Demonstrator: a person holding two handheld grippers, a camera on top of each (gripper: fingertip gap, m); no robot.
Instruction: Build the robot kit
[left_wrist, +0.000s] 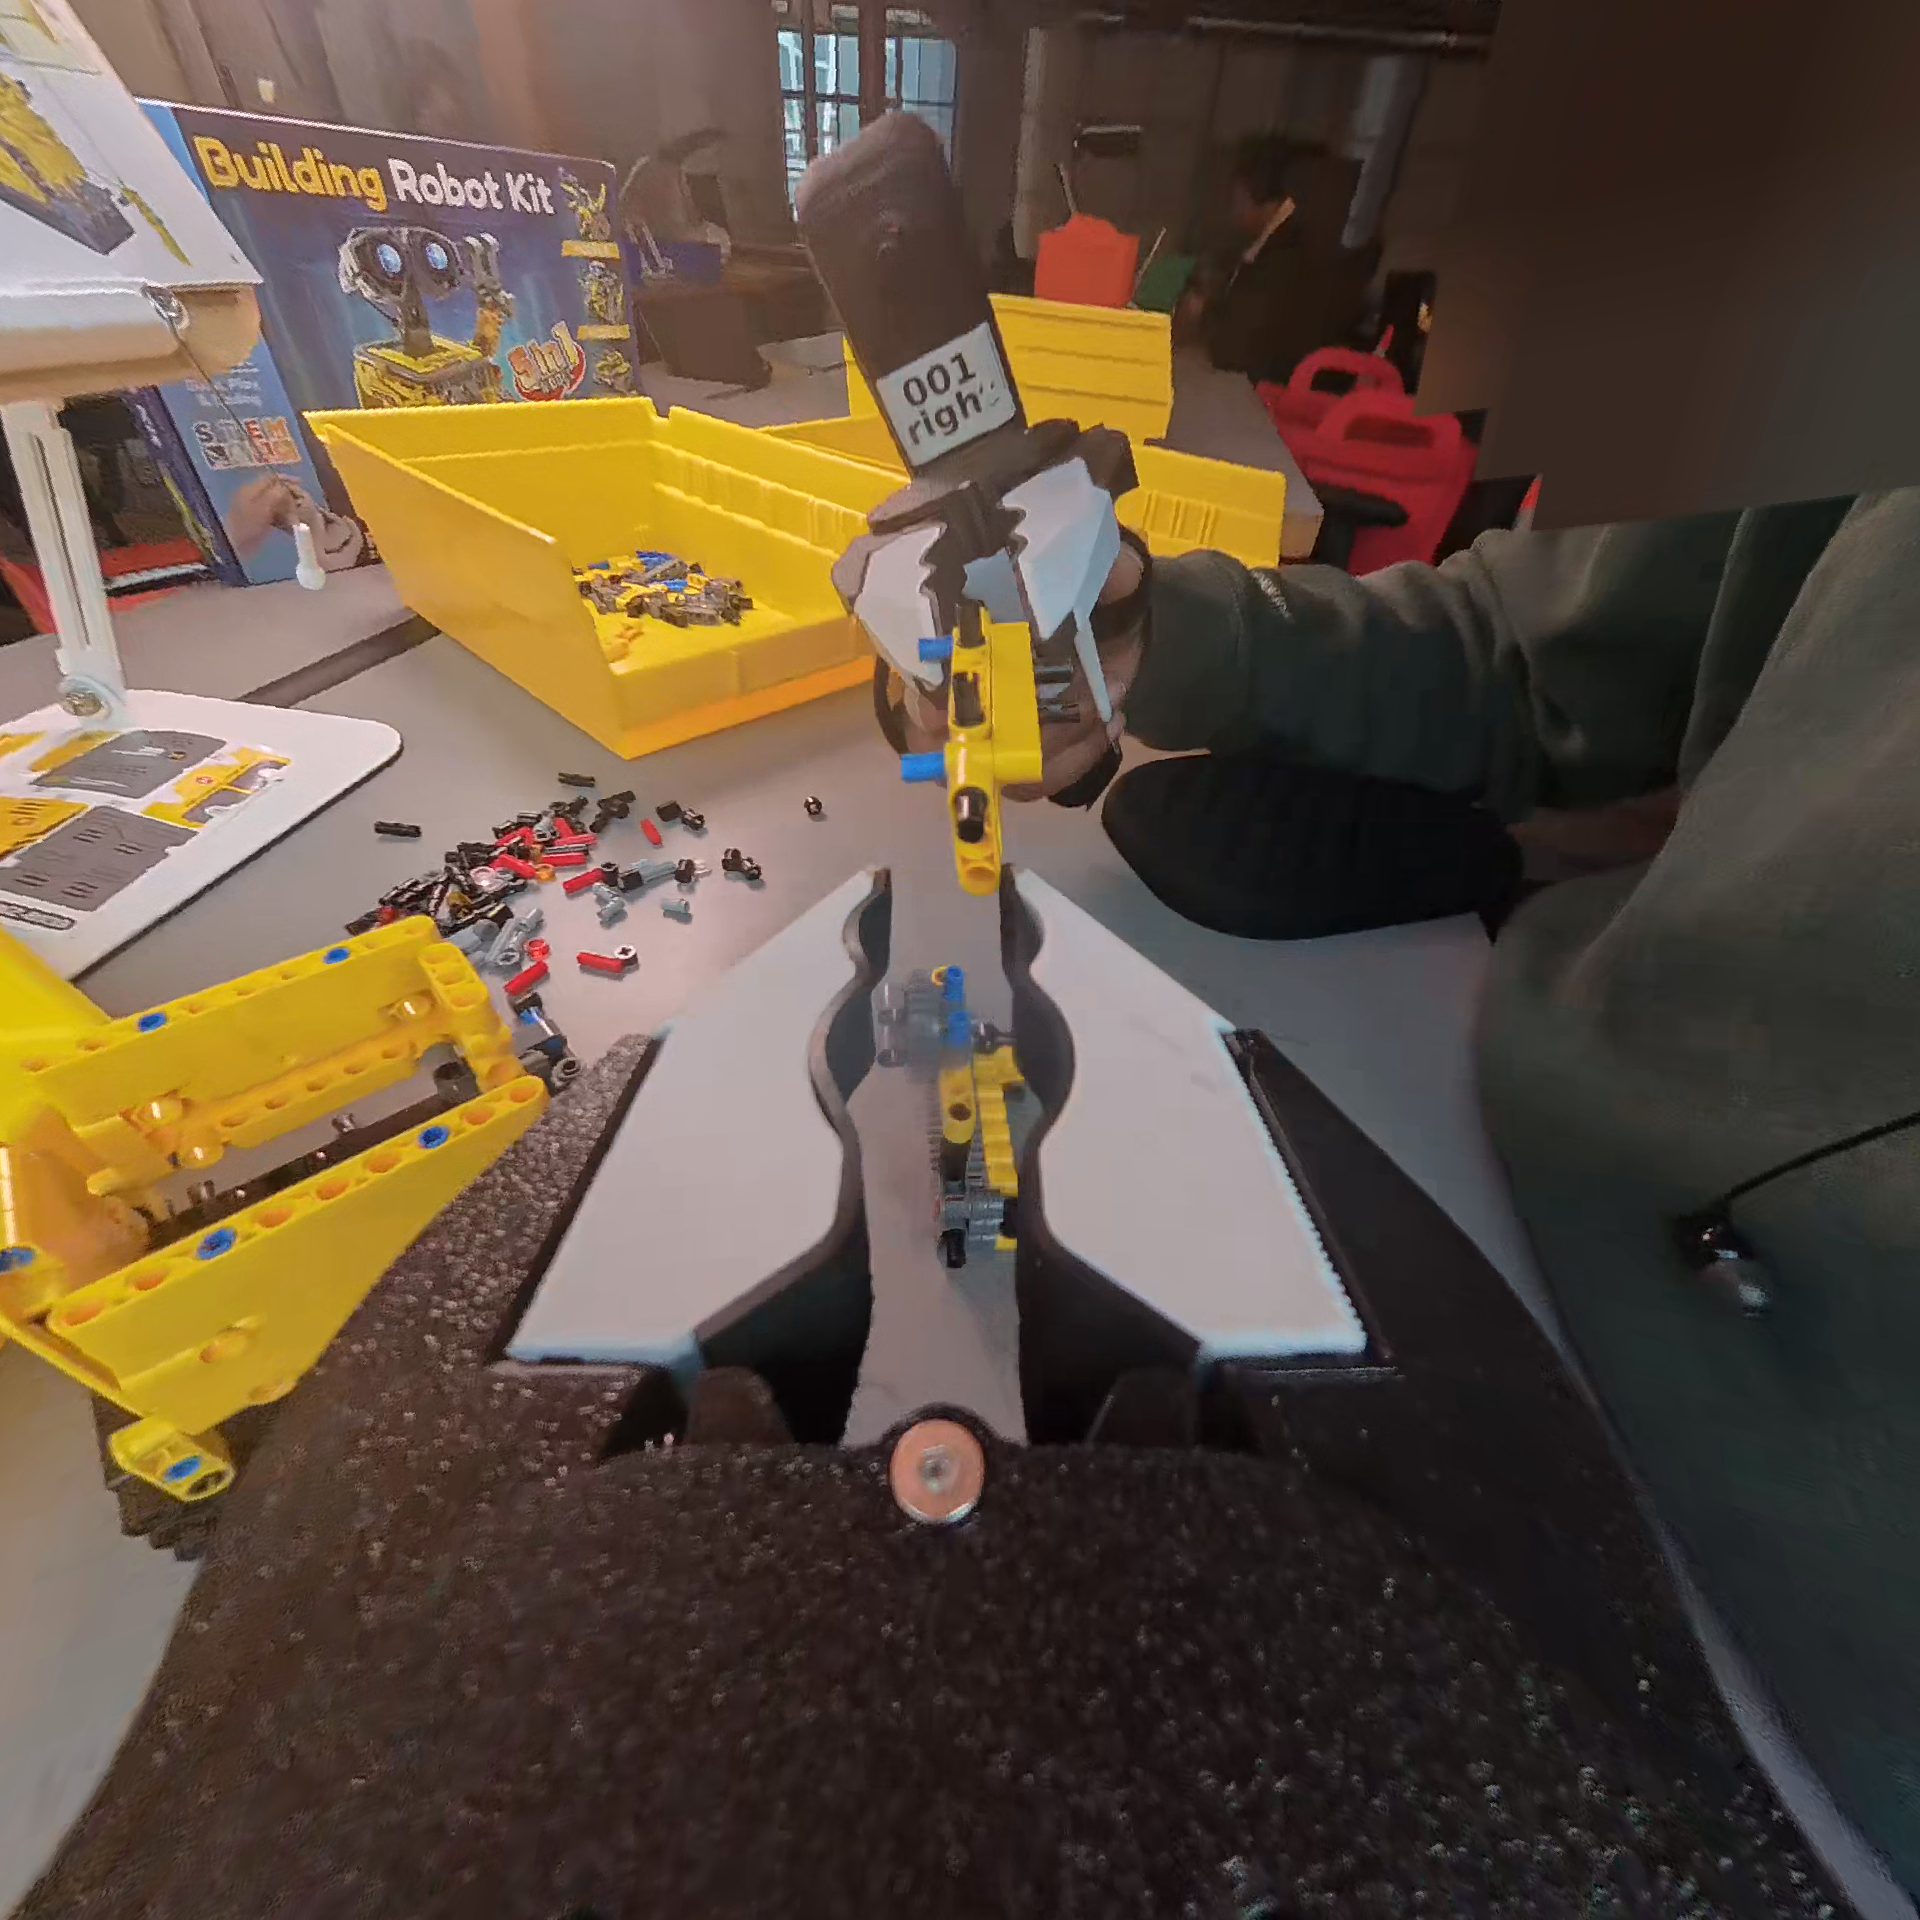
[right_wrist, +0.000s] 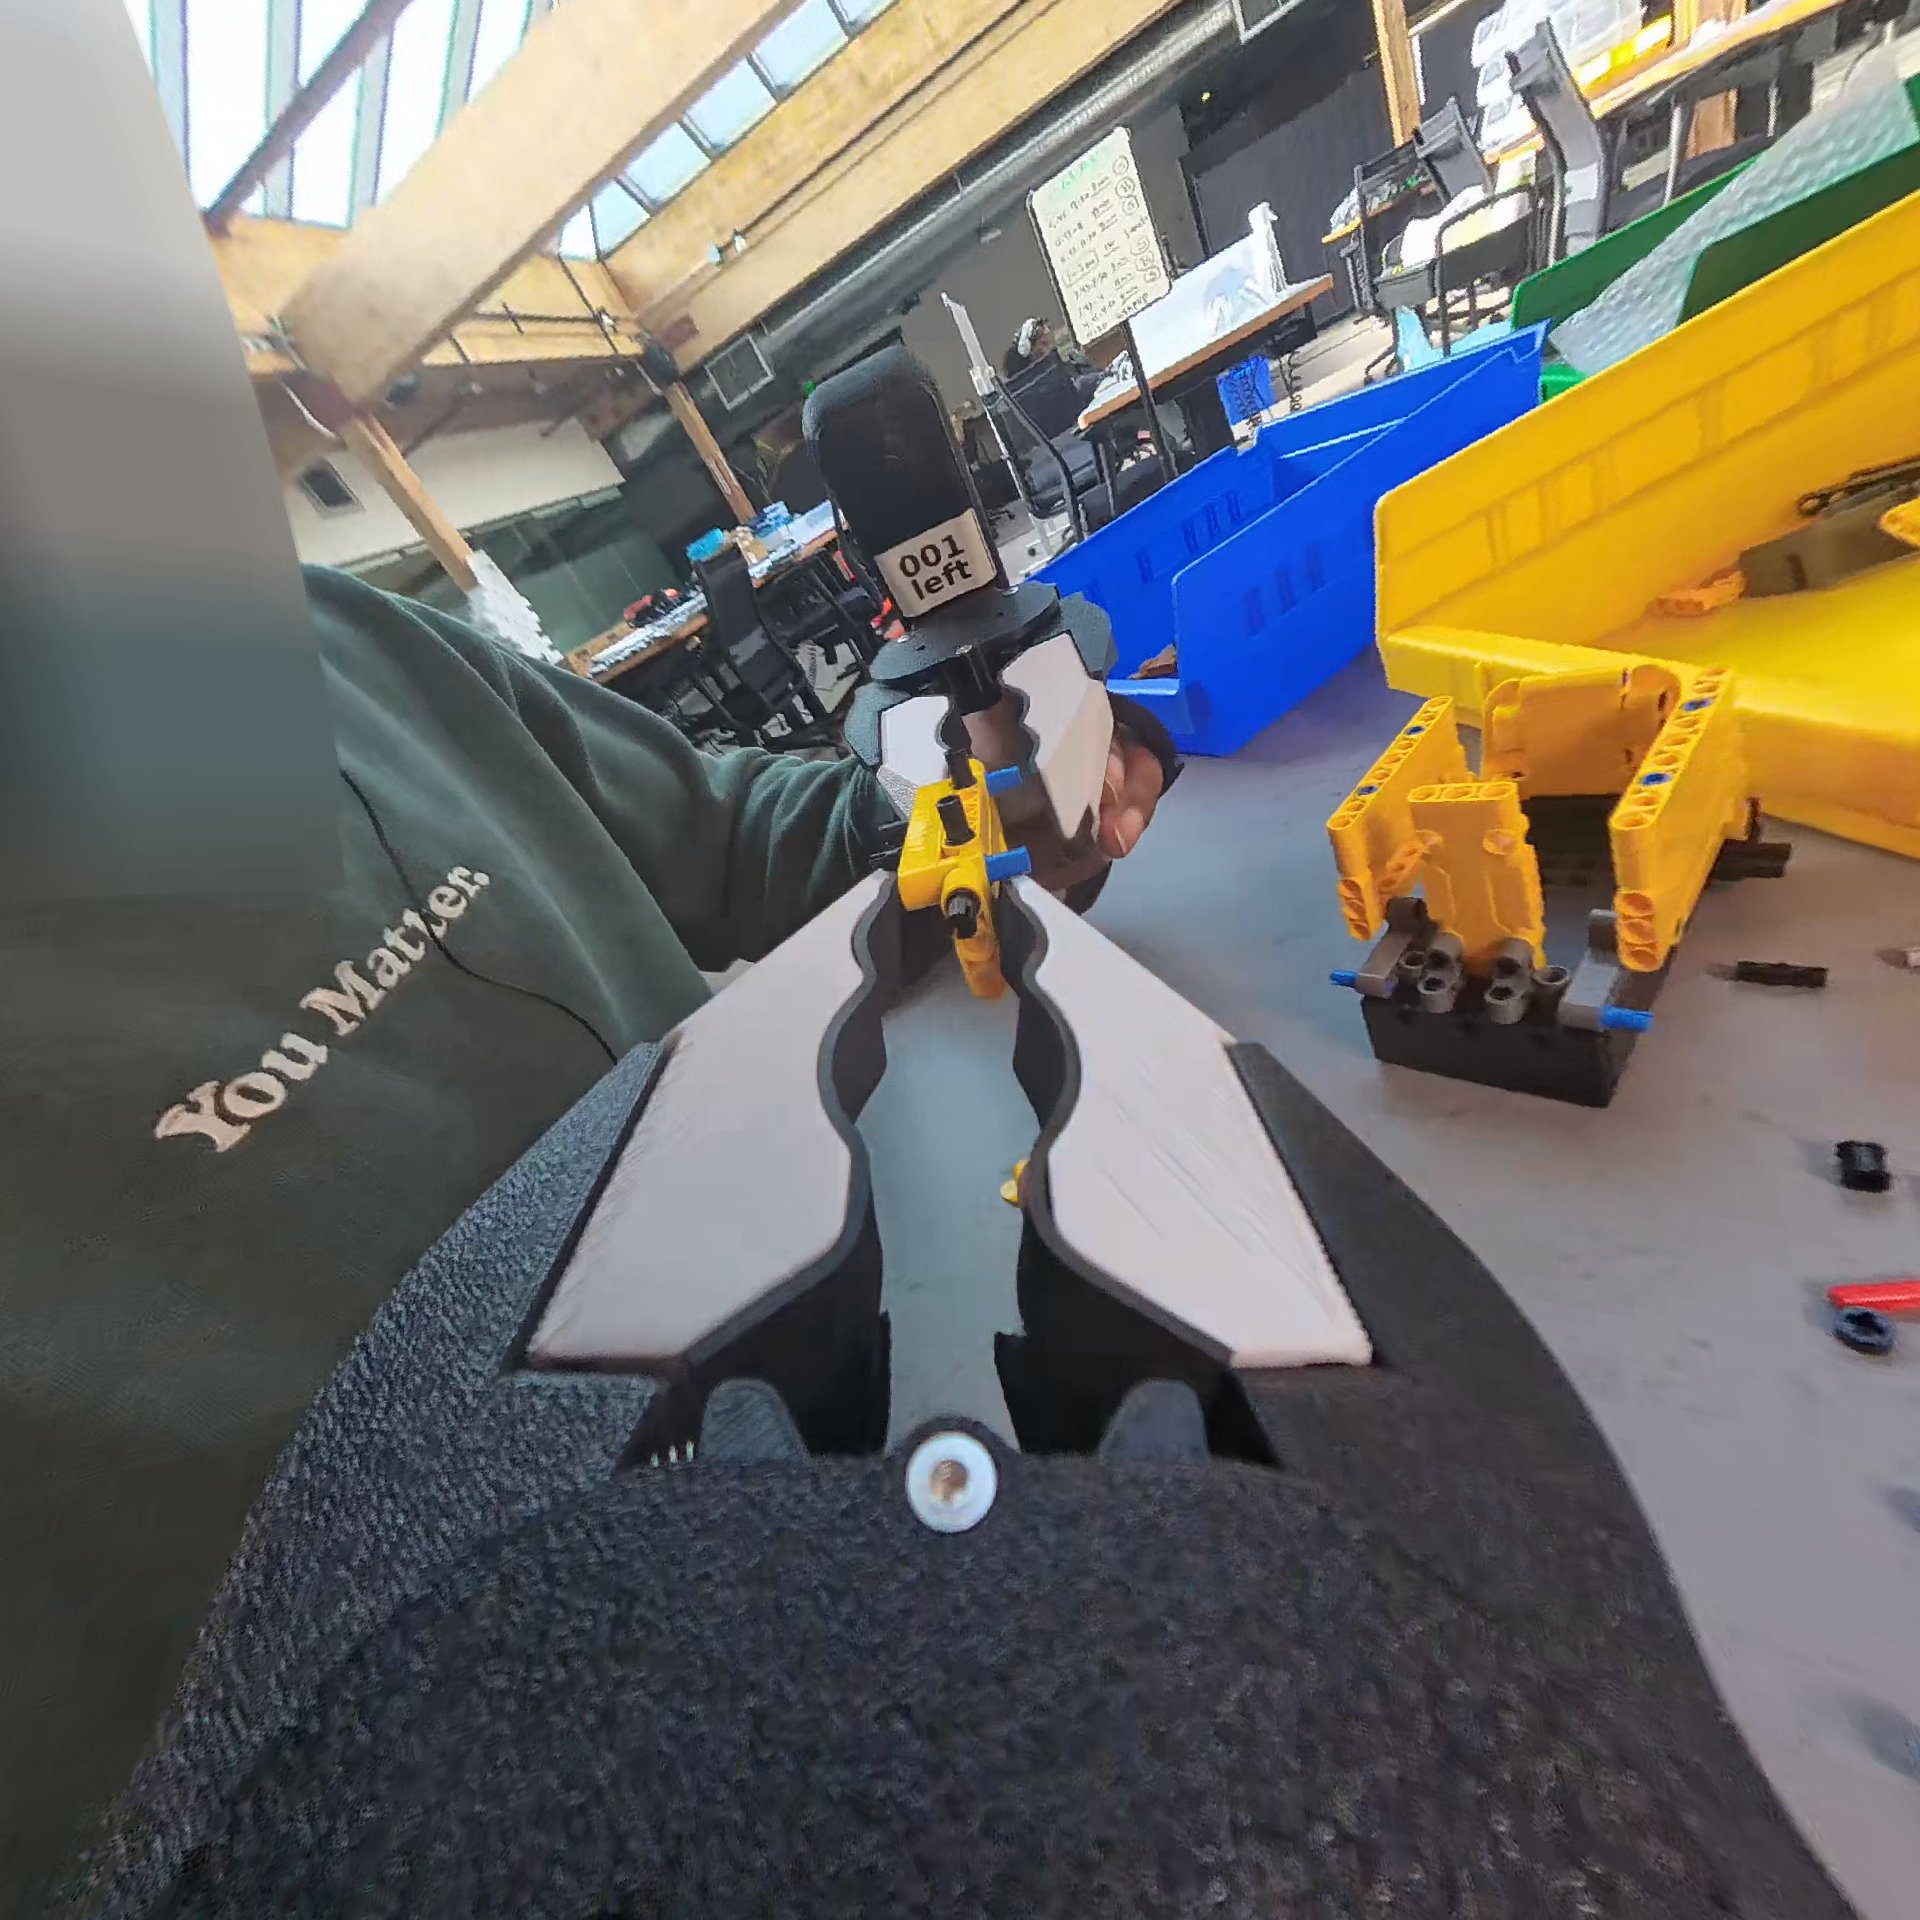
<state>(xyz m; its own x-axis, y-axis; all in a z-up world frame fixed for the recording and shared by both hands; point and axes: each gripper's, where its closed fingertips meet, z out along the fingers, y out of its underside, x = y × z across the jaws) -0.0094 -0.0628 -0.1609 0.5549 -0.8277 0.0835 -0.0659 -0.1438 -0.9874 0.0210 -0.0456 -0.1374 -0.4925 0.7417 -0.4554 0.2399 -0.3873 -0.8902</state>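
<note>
A small yellow beam piece (left_wrist: 987, 727) with blue and black pins is held in the air between both grippers. My right gripper (right_wrist: 954, 894) is shut on its near end (right_wrist: 951, 883). My left gripper (left_wrist: 949, 878) has its fingertips on either side of the piece's other end, with a gap showing; I cannot tell if it grips. Each gripper also shows in the other's view: the right one (left_wrist: 1003, 691) and the left one (right_wrist: 992, 816). A small yellow, grey and blue assembly (left_wrist: 966, 1101) lies on the table under the left fingers.
A large yellow beam assembly (right_wrist: 1507, 883) on a black base stands on the grey table (left_wrist: 1299, 997). Loose pins (left_wrist: 540, 873) lie scattered. A yellow bin (left_wrist: 499, 540) with parts, a kit box (left_wrist: 395, 260), an instruction stand (left_wrist: 62, 582) and a blue bin (right_wrist: 1299, 582) stand behind. A person's green sleeve (left_wrist: 1403, 644) is close. The grippers' ends are close to 5 cm from one another.
</note>
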